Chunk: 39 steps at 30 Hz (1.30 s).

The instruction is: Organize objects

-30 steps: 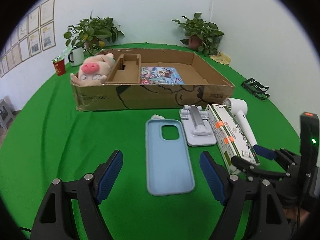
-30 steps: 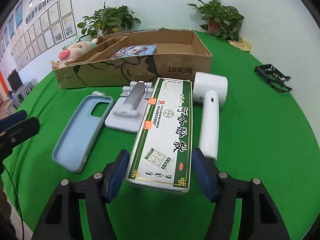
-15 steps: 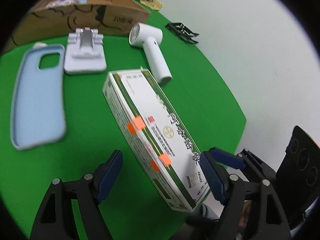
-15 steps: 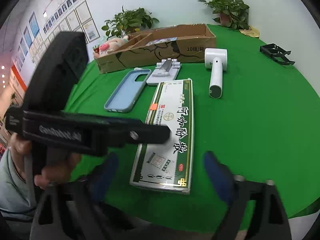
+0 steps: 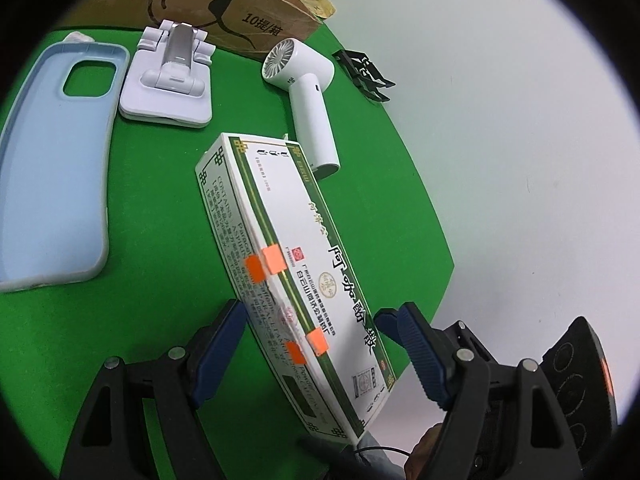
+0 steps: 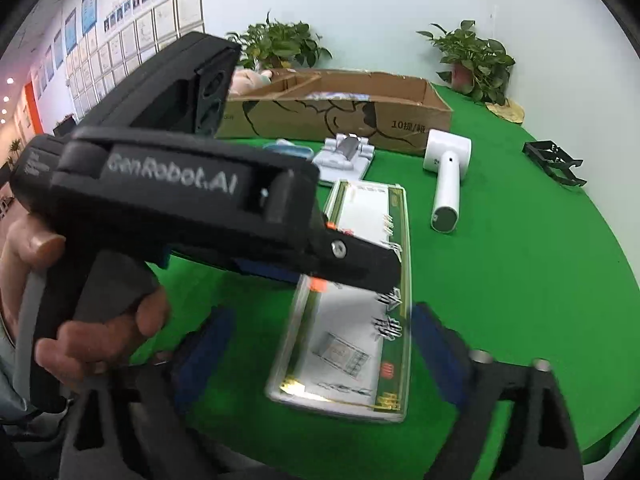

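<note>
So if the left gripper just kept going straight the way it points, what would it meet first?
The green-and-white box. The left gripper is open and already straddles the box's near end, so it would slide along it. Past the far end lies the white fan's handle, though depth is hard to judge.

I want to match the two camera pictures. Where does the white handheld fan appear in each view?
Left wrist view: the white handheld fan lies upper centre, beyond the far end of the long white-and-green medicine box.
Right wrist view: the fan lies right of centre, right of the same box.
Shared landmark: the brown cardboard box behind it.
</note>
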Motion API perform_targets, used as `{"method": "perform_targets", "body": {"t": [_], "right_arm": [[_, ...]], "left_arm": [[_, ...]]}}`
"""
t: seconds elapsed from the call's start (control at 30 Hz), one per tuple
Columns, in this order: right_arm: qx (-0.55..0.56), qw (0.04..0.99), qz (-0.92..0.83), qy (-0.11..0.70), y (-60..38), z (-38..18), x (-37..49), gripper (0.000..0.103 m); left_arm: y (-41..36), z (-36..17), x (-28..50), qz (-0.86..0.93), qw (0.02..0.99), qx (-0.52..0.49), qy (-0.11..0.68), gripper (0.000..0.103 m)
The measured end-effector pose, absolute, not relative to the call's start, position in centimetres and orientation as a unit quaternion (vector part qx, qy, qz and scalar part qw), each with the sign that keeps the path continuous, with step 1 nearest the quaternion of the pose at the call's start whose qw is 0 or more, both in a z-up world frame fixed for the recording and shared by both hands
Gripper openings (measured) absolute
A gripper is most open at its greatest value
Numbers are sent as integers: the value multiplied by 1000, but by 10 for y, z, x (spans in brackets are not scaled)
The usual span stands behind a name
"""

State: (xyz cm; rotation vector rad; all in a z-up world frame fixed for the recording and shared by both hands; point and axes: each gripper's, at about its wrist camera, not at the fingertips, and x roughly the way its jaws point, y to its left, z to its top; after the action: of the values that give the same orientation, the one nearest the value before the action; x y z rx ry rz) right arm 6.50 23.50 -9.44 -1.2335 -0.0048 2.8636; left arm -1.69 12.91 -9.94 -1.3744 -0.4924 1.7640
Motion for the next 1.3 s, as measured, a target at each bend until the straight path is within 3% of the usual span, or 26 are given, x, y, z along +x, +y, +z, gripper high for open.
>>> {"method": "perform_targets", "body": {"t": [0.07,0.13,0.2,0.3,0.37,0.43,0.47,0.5,0.57,0.67,0.73,0.87,1.03,1.07,1.1,1.17,1.3], "right_arm": [[-397,23,918,-7,236,-93,64,62],[-397,20,917,23,245,-91,63,60],[-394,29,917,50,256,-90,63,43],[-392,31,915,94,271,-90,65,36],[-404,27,907,118,279,-92,62,36],[-407,21,903,138,283,-91,61,40],[-408,17,902,140,282,-92,60,49],[-407,10,902,142,282,-93,58,68],[-403,3,904,142,277,-94,59,89],[-400,-4,909,115,264,-95,58,90],[-404,8,911,78,255,-97,58,89],[-411,46,910,40,253,-101,57,66],[-401,36,909,102,271,-98,63,61],[-397,31,908,130,278,-97,65,48],[-392,35,906,154,286,-96,68,28],[-385,19,898,214,304,-98,71,24],[-394,8,889,234,312,-102,68,28]], "left_arm": [[128,-100,-17,700,413,-547,-198,77],[127,-99,-18,700,413,-547,-200,74],[126,-98,-19,700,411,-548,-202,72],[126,-98,-19,702,408,-549,-200,67],[122,-98,-17,703,404,-550,-198,64],[121,-98,-18,704,401,-551,-199,61],[121,-98,-18,704,401,-552,-198,60],[121,-98,-18,703,402,-553,-197,60],[120,-98,-20,699,401,-557,-199,57],[121,-102,-22,695,399,-564,-199,44],[123,-104,-22,689,404,-568,-198,43],[125,-104,-20,688,407,-568,-196,43],[122,-108,-22,680,405,-573,-213,43],[120,-107,-23,684,400,-571,-214,44],[118,-107,-24,691,393,-568,-215,45],[116,-109,-26,684,394,-570,-227,45],[118,-107,-24,690,395,-566,-216,45]]}}
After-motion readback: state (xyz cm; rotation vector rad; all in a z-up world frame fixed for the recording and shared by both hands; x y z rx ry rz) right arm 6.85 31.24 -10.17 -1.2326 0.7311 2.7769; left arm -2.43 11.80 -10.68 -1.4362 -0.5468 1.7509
